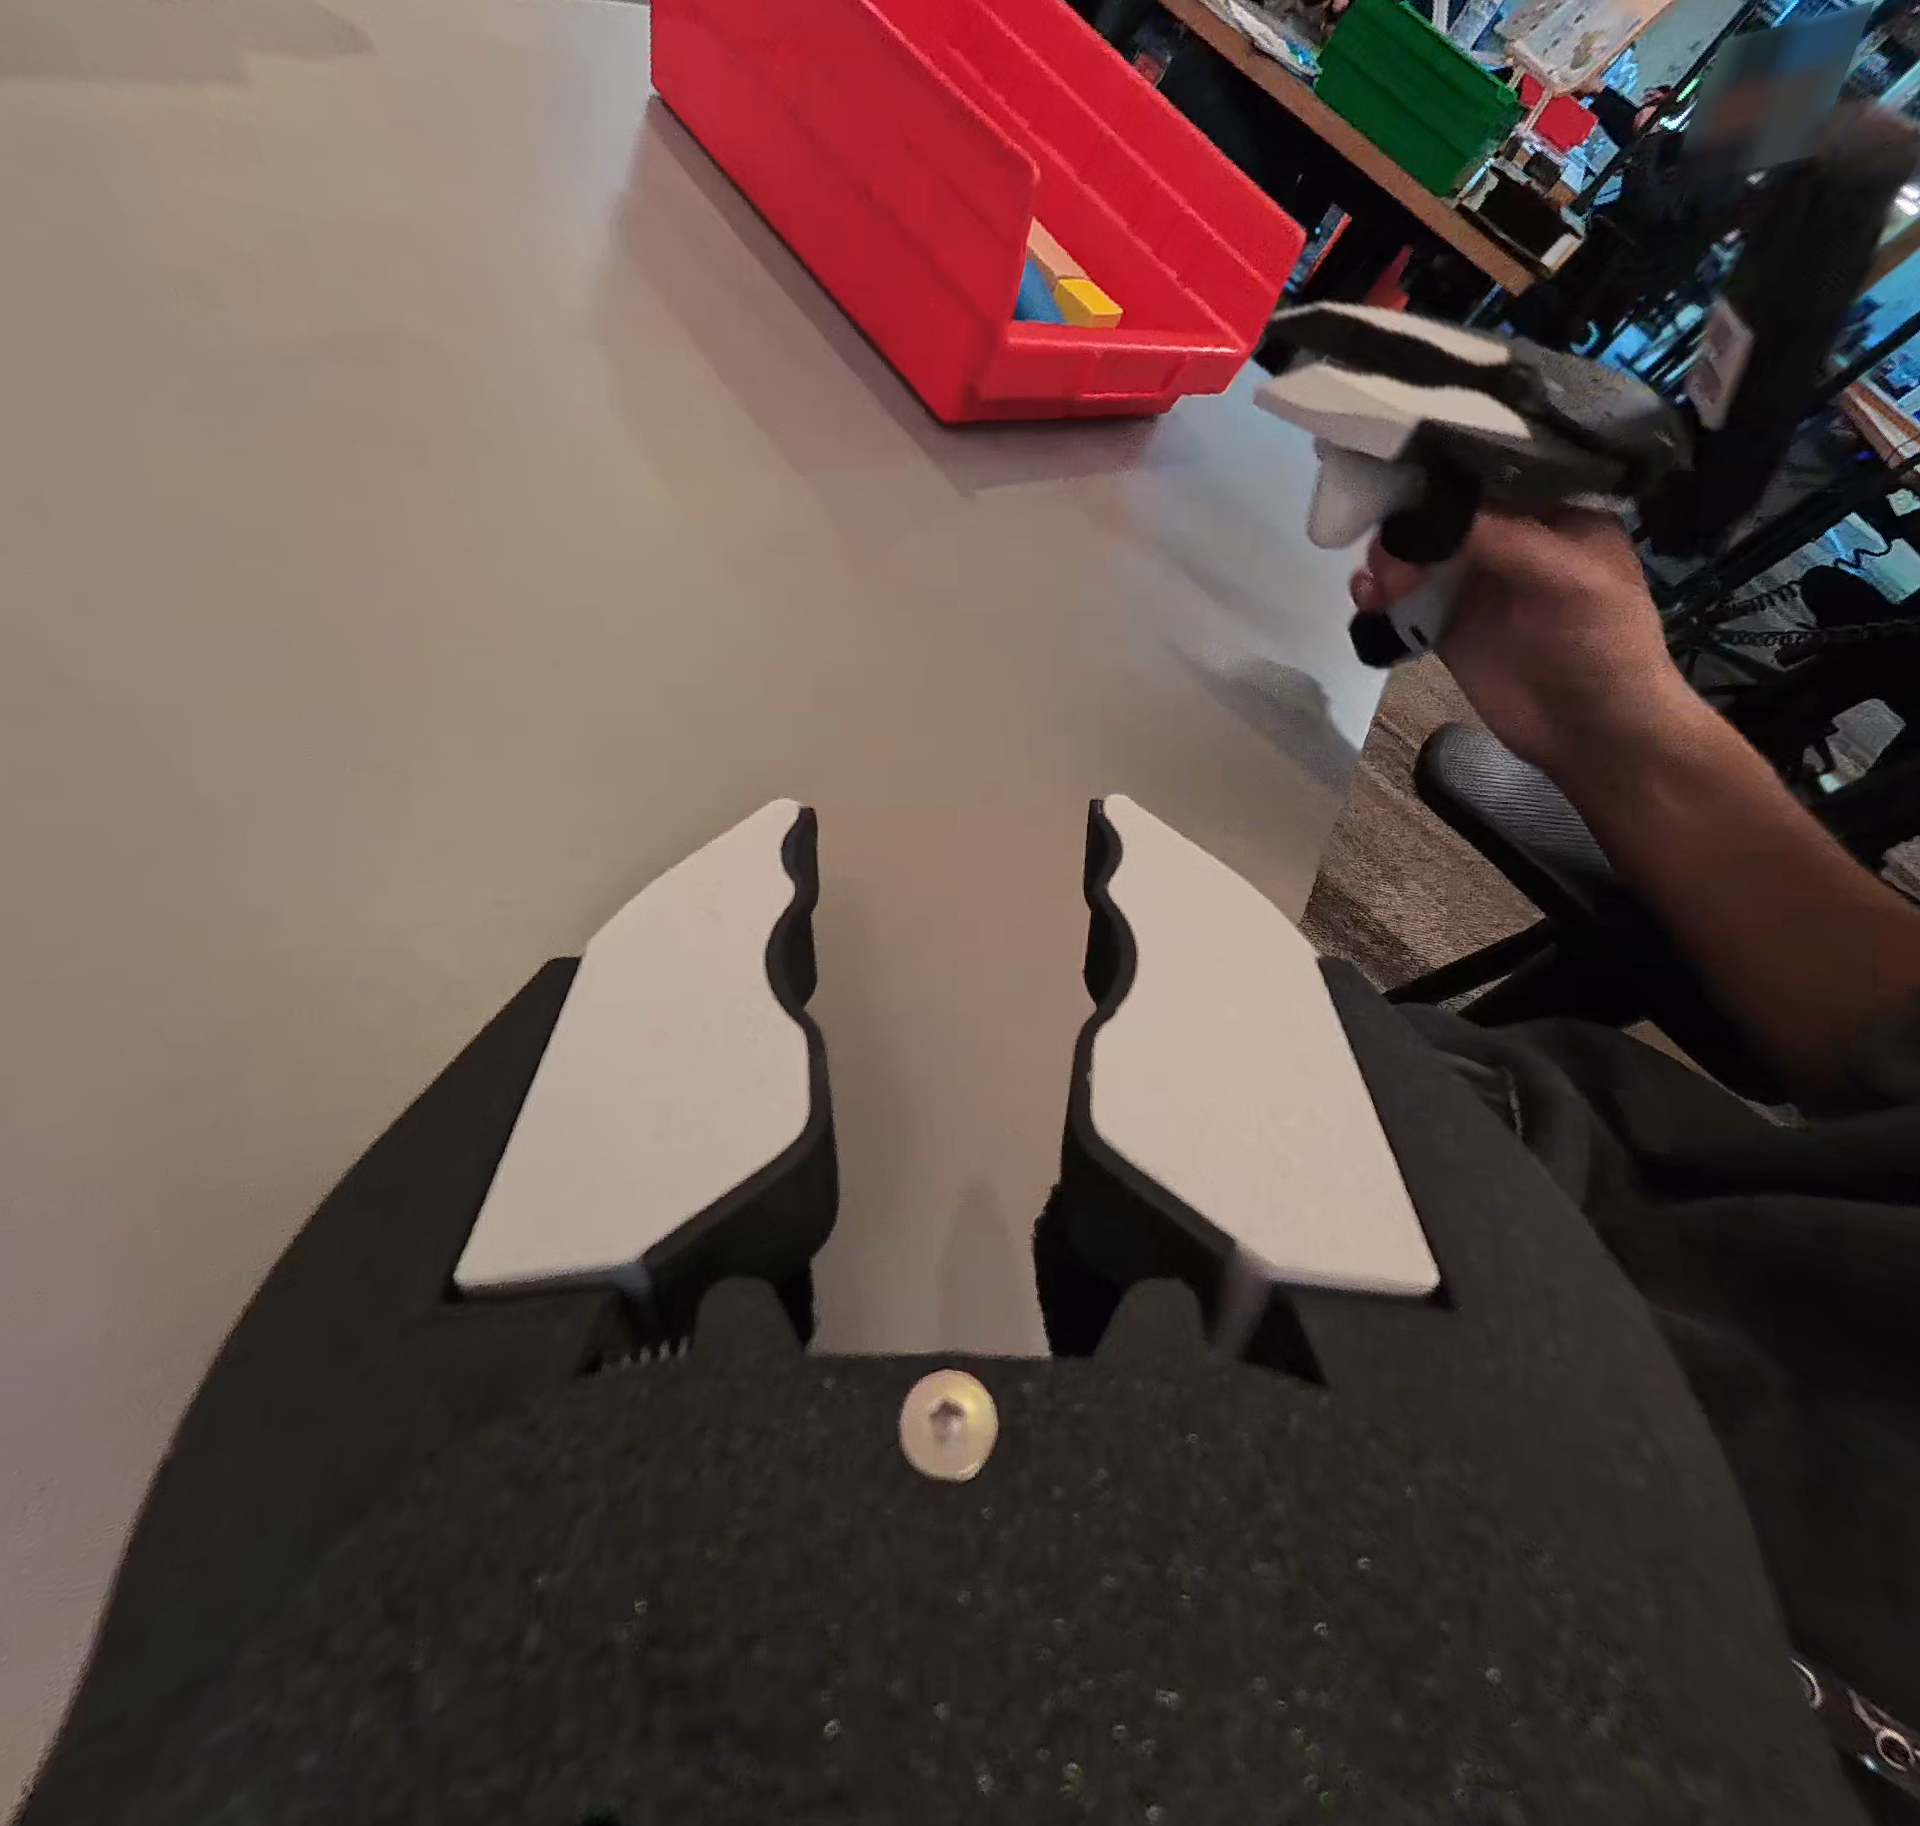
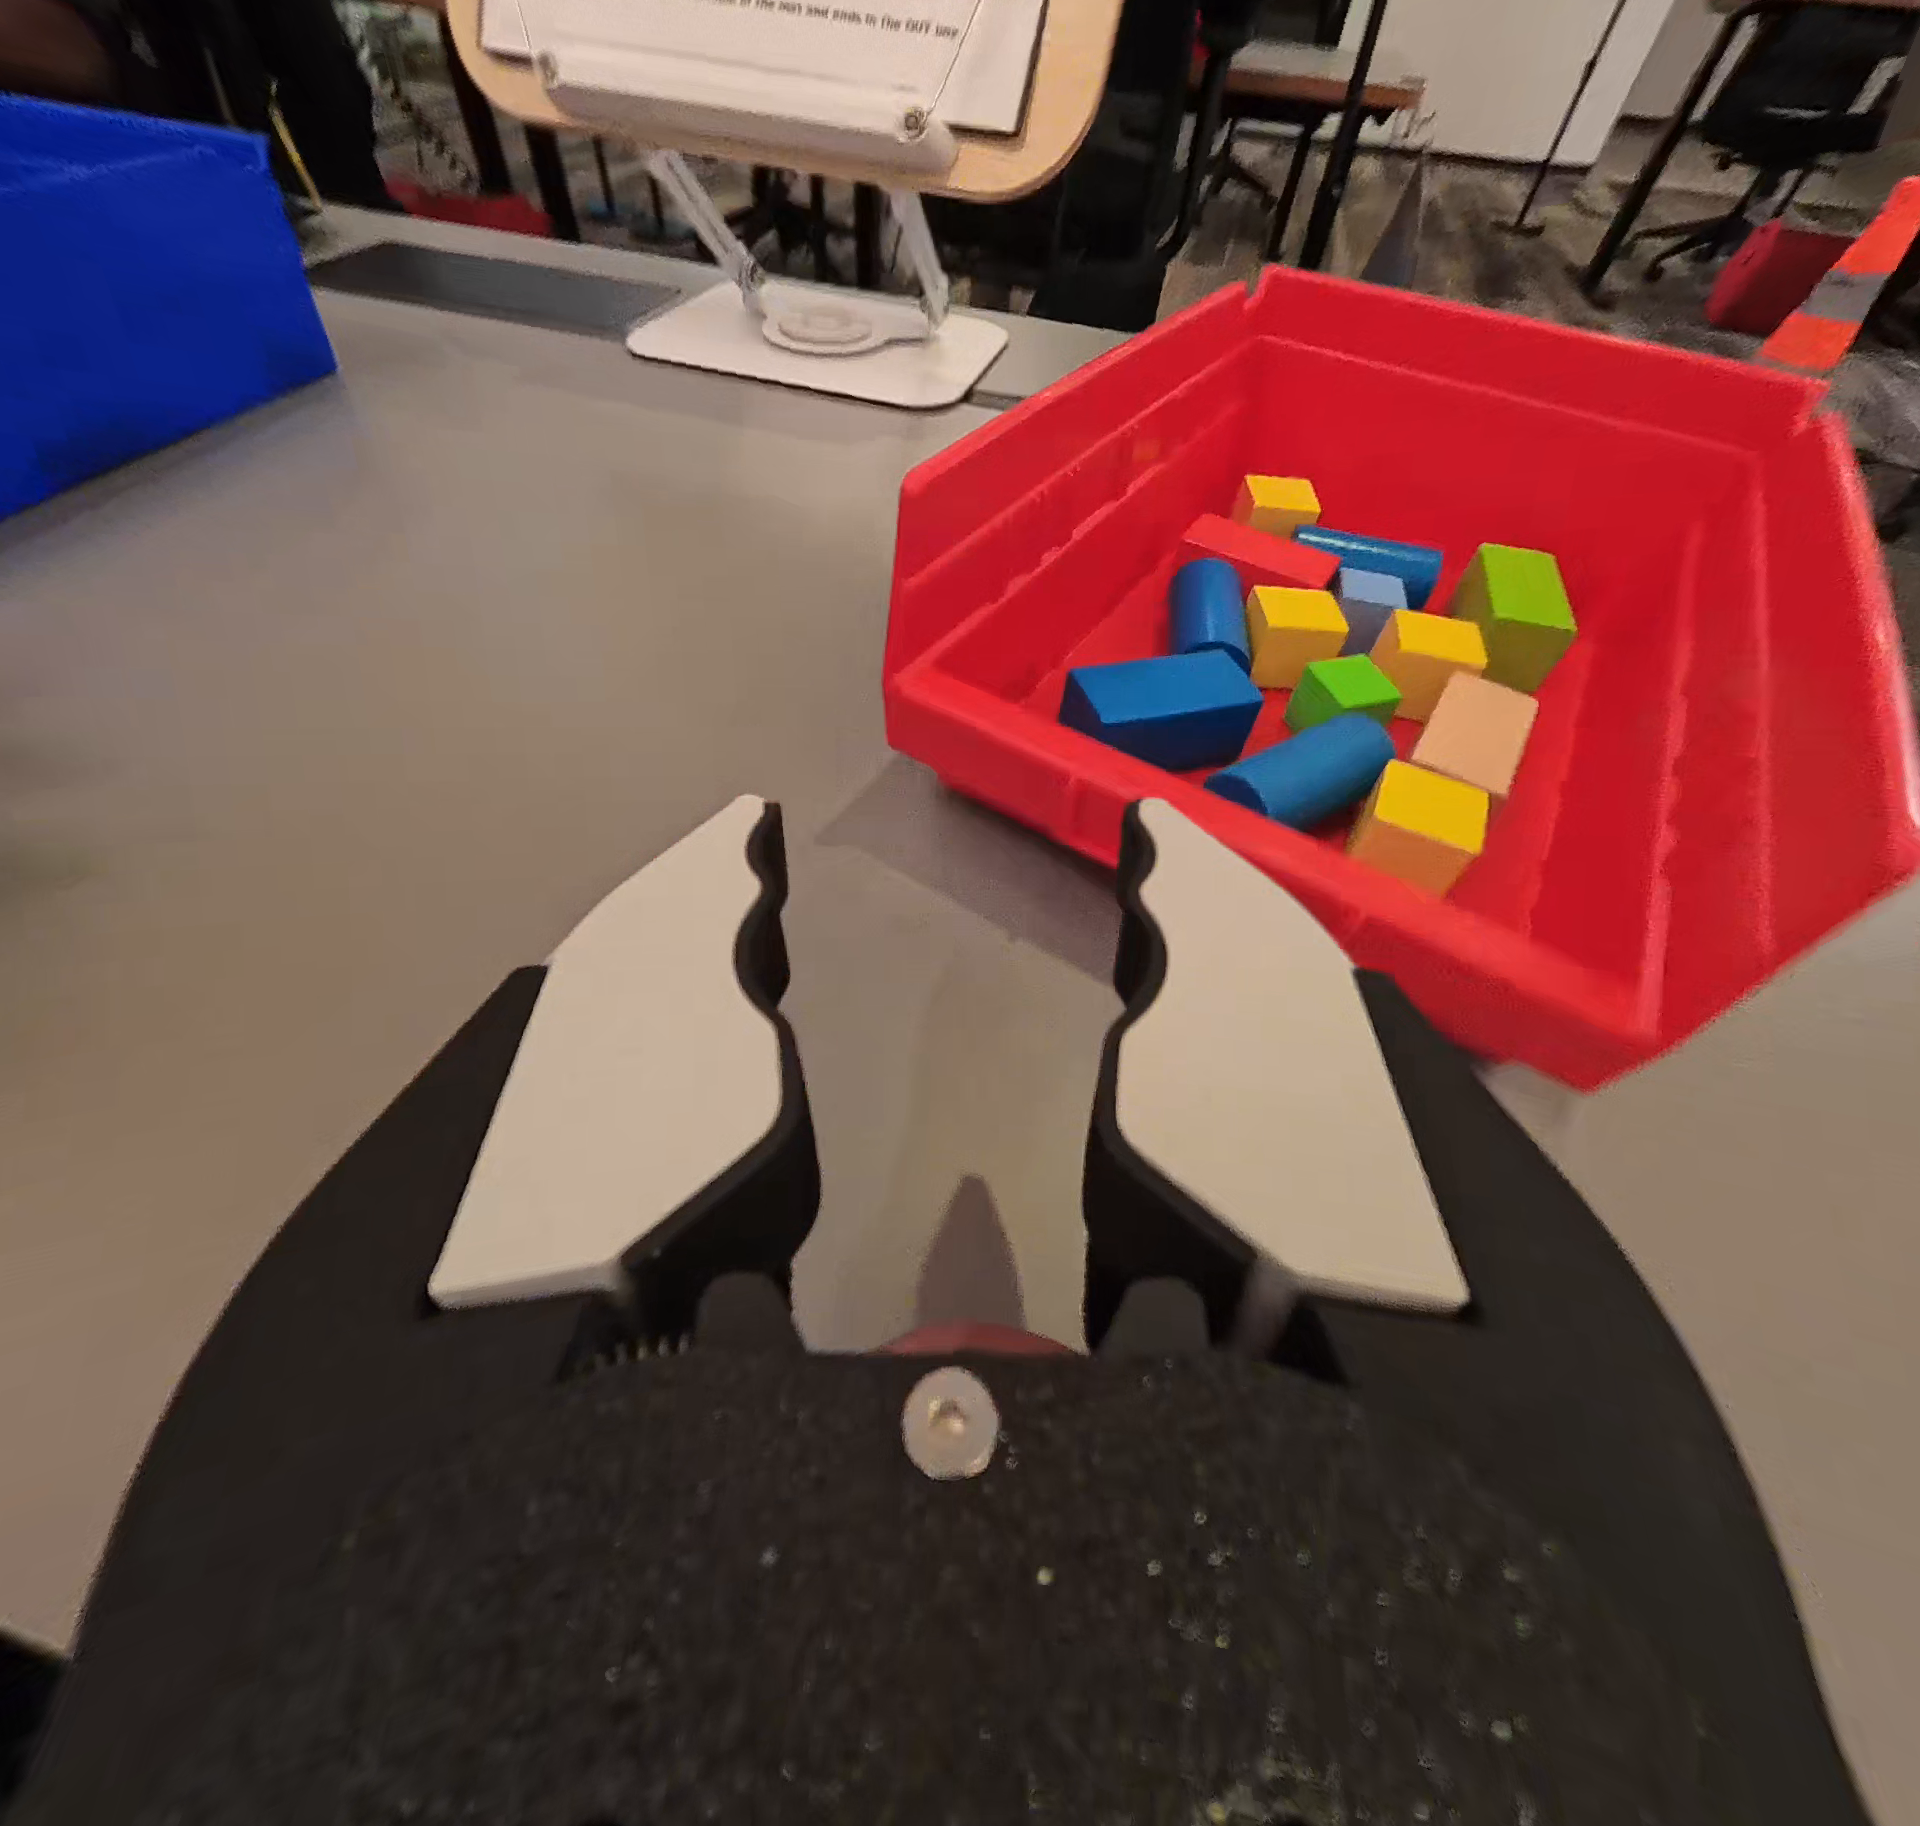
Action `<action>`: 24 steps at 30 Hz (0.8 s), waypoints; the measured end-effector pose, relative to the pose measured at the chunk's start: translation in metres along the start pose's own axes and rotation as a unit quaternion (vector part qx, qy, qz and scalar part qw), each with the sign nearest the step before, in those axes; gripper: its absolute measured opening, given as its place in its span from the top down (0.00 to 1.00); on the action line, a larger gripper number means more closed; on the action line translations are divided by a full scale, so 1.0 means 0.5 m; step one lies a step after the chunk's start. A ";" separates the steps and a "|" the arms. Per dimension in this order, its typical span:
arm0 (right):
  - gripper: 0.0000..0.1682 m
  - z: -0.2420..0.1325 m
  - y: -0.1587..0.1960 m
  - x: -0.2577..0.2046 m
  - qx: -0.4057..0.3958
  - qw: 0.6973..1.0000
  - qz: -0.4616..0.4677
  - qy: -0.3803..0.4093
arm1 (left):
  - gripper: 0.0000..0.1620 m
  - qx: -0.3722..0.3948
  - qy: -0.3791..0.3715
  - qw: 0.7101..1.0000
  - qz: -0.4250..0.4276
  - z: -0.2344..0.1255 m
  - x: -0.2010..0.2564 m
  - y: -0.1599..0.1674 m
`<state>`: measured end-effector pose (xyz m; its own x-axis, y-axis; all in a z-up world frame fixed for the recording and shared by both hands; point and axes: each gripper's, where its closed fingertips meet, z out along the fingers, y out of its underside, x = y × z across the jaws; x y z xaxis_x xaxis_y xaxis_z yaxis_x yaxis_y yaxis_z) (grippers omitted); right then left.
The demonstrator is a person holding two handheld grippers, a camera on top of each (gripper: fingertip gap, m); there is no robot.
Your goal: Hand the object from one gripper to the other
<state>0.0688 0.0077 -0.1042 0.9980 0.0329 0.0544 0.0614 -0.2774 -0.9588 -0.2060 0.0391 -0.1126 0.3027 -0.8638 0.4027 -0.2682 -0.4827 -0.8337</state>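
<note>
The blocks [image 2: 1340, 664] all lay in a heap inside the red bin [image 2: 1714, 841]. There were yellow ones, blue ones, green ones, a red one and a pale wooden one. Some were cubes and some were round like little logs. Not one of them was in a claw.

The right gripper [image 2: 951, 820] hung over the grey table [image 2: 468, 685], just in front of the bin's low front wall. Its two white fingers [image 2: 644, 1049] were spread apart with nothing between them. One fingertip showed against the bin's front edge, but I could not tell if it touched.

The left gripper [image 1: 951, 820] hung over a bare part of the table, well apart from the bin. Its fingers were spread apart too, and it held nothing. From that side, the right gripper looked blurry, and a person's hand [image 1: 1538, 623] was wrapped around its handle near the table's edge.

A blue bin [image 2: 135, 290] stood at the far left of the table. A white stand [image 2: 821, 342] at the back held up a wooden board with a sheet of paper on it.
</note>
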 end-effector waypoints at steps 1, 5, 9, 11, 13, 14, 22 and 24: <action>0.64 -0.015 0.004 -0.006 0.013 1.000 0.001 0.005 | 0.70 -0.001 -0.004 1.000 -0.001 0.002 -0.004 0.000; 0.65 -0.022 0.019 -0.011 -0.003 1.000 -0.024 0.001 | 0.66 0.033 -0.012 0.999 -0.001 -0.014 -0.003 -0.037; 0.65 -0.030 0.026 0.004 -0.005 1.000 -0.029 0.006 | 0.65 0.055 -0.053 0.992 0.097 -0.098 -0.020 -0.123; 0.65 -0.032 0.029 0.010 -0.007 1.000 -0.028 0.005 | 0.65 0.049 -0.107 0.981 0.155 -0.157 -0.066 -0.168; 0.66 -0.032 0.026 0.014 -0.001 1.000 -0.014 -0.001 | 0.66 -0.006 -0.113 0.975 0.193 -0.200 -0.110 -0.190; 0.66 -0.030 0.024 0.014 0.002 1.000 -0.002 -0.008 | 0.65 -0.039 -0.112 0.971 0.209 -0.217 -0.138 -0.199; 0.66 -0.002 0.016 0.000 0.010 0.997 0.058 -0.047 | 0.71 -0.221 -0.205 0.878 0.372 -0.245 -0.496 -0.269; 0.65 0.002 0.008 -0.002 0.017 0.998 0.049 -0.043 | 0.69 -0.258 -0.158 0.887 0.348 -0.207 -0.546 -0.242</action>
<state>0.0678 0.0074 -0.1085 0.9940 0.0899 -0.0624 -0.0381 -0.2498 -0.9676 -0.3508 0.3186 -0.0827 0.1190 -0.9342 -0.3362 -0.8497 0.0794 -0.5213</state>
